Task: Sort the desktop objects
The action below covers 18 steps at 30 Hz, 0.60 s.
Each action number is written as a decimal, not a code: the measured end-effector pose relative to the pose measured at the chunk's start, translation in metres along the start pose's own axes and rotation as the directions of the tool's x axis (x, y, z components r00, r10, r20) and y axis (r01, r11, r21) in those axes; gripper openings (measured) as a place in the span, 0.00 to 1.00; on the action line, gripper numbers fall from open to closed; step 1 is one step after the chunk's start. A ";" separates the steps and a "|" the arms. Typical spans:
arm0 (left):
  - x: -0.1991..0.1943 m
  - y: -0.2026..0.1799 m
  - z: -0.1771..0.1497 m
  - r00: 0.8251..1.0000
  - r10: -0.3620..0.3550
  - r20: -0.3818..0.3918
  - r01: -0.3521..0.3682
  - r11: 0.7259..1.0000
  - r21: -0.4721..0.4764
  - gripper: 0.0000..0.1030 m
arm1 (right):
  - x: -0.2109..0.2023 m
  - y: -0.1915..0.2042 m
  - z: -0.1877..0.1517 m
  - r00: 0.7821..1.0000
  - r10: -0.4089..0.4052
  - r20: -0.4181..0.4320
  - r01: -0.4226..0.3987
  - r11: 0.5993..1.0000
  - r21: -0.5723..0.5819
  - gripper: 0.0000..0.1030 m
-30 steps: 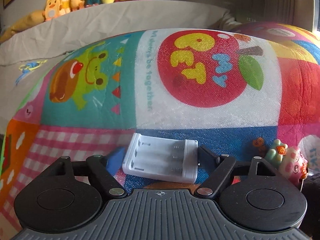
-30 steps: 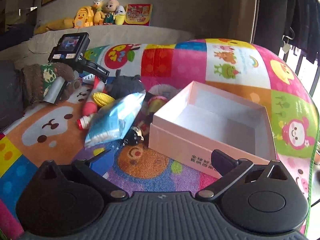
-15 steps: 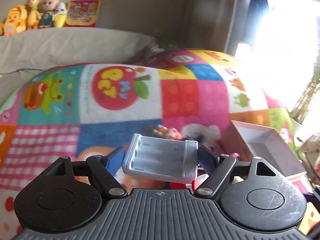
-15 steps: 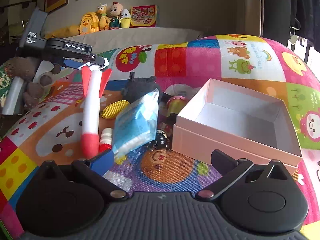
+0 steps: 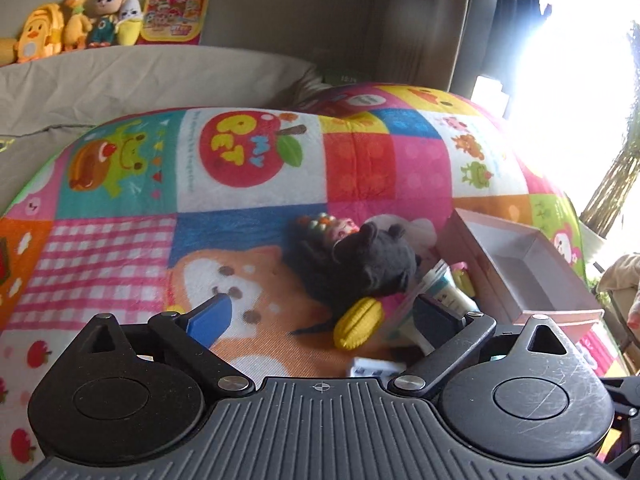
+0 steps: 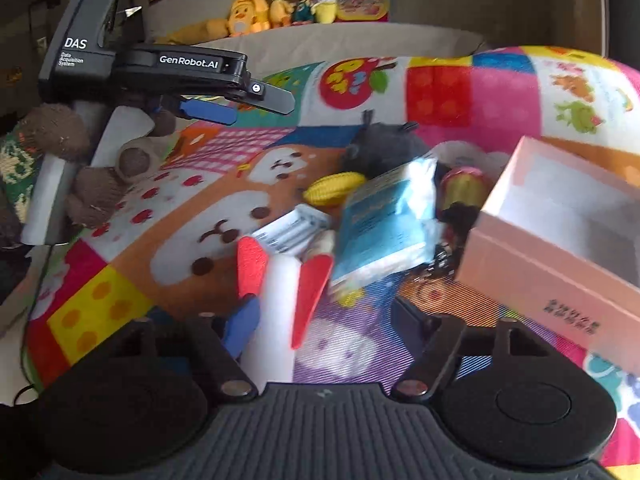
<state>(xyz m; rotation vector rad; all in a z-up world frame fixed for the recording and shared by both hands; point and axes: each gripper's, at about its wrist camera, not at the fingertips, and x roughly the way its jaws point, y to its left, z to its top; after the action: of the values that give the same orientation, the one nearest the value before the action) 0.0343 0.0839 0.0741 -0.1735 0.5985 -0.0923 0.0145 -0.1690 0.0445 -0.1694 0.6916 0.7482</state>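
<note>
While the right gripper (image 6: pixel 320 320) narrows around the toy rocket (image 6: pixel 280 280) mid-mat, centre its body first; the left gripper (image 5: pixel 324 316), opening, holds nothing, the battery case (image 6: pixel 294 232) lying beside.

The left gripper (image 6: pixel 224 110) body reads "DAS", "Data Acquisition System" and "GenRobot.AI". The mat (image 5: pixel 248 200) shows "MY PET" on a red apple. Box (image 6: pixel 560 280) print is unreadable.

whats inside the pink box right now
The pink box stands open, and the part of its inside that shows, the pale floor and far walls, holds nothing. Its near wall hides the near strip of the floor, so a small thing lying there could not be seen.
</note>
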 end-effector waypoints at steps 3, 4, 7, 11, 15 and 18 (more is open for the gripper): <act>-0.012 -0.005 -0.019 0.999 0.043 -0.020 -0.042 0.998 0.044 0.98 | -0.004 0.007 -0.003 0.998 0.056 -0.034 -0.057 0.998 -0.017 0.64; -0.016 -0.008 -0.025 0.999 0.048 -0.022 -0.047 0.998 0.052 0.98 | -0.006 0.009 -0.005 0.997 0.068 -0.043 -0.070 0.997 -0.026 0.62; -0.026 -0.017 -0.039 0.999 0.031 -0.026 -0.030 0.998 0.054 0.98 | -0.010 0.017 -0.014 0.989 0.112 -0.098 -0.116 0.993 -0.036 0.39; -0.038 -0.038 -0.052 1.000 -0.018 -0.019 0.020 0.994 0.106 0.98 | -0.018 0.017 -0.028 0.985 0.102 -0.140 -0.105 0.994 -0.015 0.28; -0.038 -0.060 -0.065 0.997 -0.065 -0.040 0.071 0.981 0.179 0.98 | -0.047 -0.006 -0.043 0.993 0.020 -0.115 -0.014 0.999 0.051 0.28; -0.028 -0.076 -0.078 0.986 -0.138 -0.095 0.156 0.966 0.208 0.98 | -0.069 -0.026 -0.058 0.994 -0.062 -0.094 0.073 0.991 0.114 0.28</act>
<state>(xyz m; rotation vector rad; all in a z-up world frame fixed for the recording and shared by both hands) -0.0356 0.0025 0.0404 -0.0038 0.6501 -0.3080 -0.0338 -0.2493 0.0410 -0.1194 0.8096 0.6361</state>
